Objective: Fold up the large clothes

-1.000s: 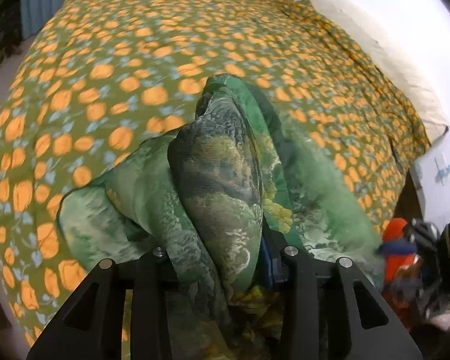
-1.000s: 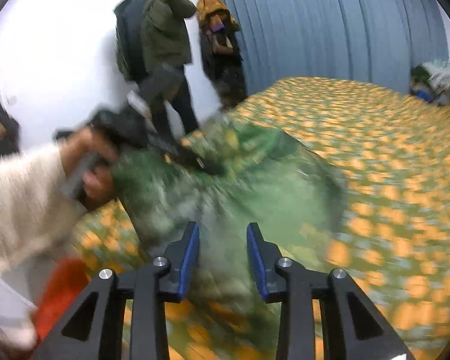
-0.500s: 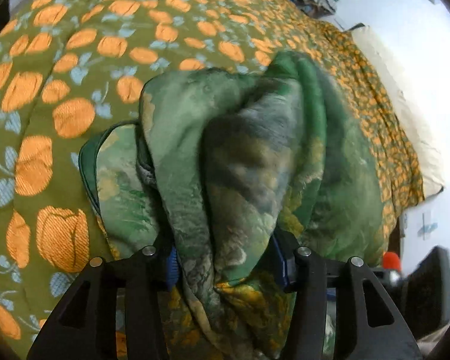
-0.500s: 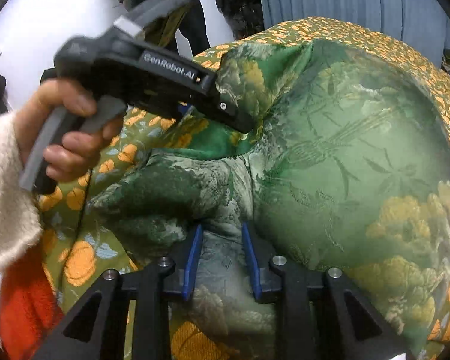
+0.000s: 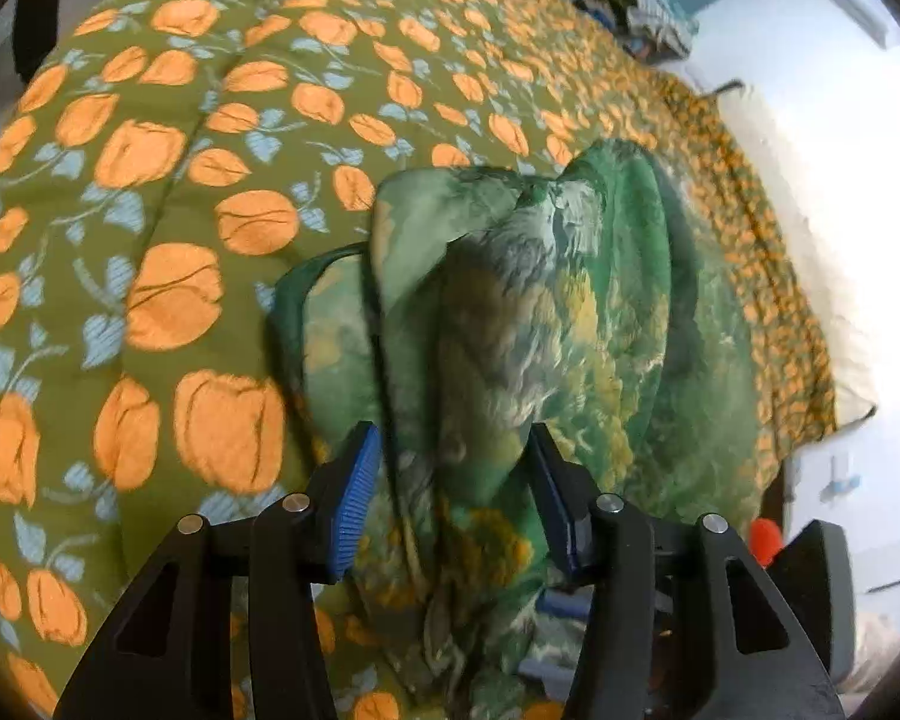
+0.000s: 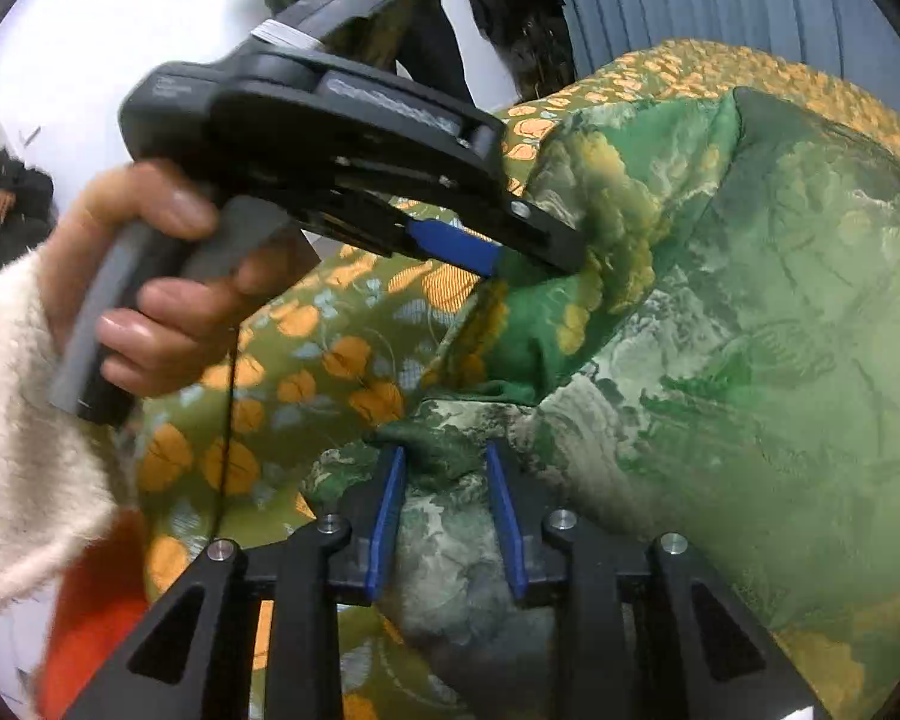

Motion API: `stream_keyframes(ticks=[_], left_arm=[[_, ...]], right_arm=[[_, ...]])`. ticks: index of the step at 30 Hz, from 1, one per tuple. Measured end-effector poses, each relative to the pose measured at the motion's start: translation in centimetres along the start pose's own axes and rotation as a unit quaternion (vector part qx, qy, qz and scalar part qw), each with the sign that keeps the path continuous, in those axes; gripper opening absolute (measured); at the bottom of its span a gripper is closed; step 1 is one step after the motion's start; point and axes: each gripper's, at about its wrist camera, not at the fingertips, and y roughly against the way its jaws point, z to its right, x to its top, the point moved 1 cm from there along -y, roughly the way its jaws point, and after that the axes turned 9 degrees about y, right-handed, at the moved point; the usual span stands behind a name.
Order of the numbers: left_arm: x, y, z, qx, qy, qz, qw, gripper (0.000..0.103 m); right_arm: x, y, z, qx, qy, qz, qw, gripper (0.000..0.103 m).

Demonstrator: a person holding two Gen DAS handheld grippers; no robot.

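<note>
A bed under an olive quilt printed with orange flowers fills the room. White wall on the right, grey-blue curtain at the far side, clothes pile far off.

A bedroom in a home: a wide bed under an olive-green quilt printed with orange tulips fills the space ahead of the tongs. Beyond it, a heap of mixed clothes sits against a white wall, and pleated blue-grey curtains hang at the far side.
</note>
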Motion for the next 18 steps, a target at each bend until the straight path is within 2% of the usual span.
stream_keyframes(ticks=[4,6,8,10,12,14,15,16,18], left_arm=[[-0.8,2.6,-1.0,0.009,0.022,0.037,0.999,0.054],[-0.8,3.2,-1.1,0.006,0.03,0.041,0.9987,0.055],[-0.9,3.4,-0.4,-0.003,0.026,0.04,0.9989,0.062],[-1.0,2.9,1.3,0.001,0.008,0.04,0.9992,0.074],[-0.9,1.7,3.1,0.029,-0.015,0.043,0.9985,0.079],[-0.6,0.1,3.6,0.078,-0.025,0.042,0.9958,0.076],[-0.5,-1.5,3.6,0.113,-0.026,0.028,0.9929,0.067],[-0.5,-2.2,3.3,0.109,-0.022,0.021,0.9936,0.066],[-0.3,-2.9,3.0,0.106,-0.01,0.026,0.994,0.065]], right_arm=[[-0.1,-0.4,0.0,-0.008,0.01,-0.001,1.0,0.028],[-0.3,-0.3,-0.7,-0.017,0.017,0.002,1.0,0.028],[-0.5,-0.4,-1.1,-0.024,0.021,0.005,0.999,0.028],[0.2,0.0,-1.2,-0.029,0.023,0.006,0.999,0.028],[0.2,-0.2,-1.3,-0.036,0.028,0.005,0.999,0.028],[0.5,-0.2,-1.8,-0.048,0.04,0.002,0.998,0.028],[0.5,-0.1,-2.5,-0.06,0.051,0.001,0.997,0.028],[0.7,0.7,-3.2,-0.074,0.066,0.002,0.995,0.029],[1.1,2.9,-3.9,-0.072,0.076,0.007,0.994,0.029]])
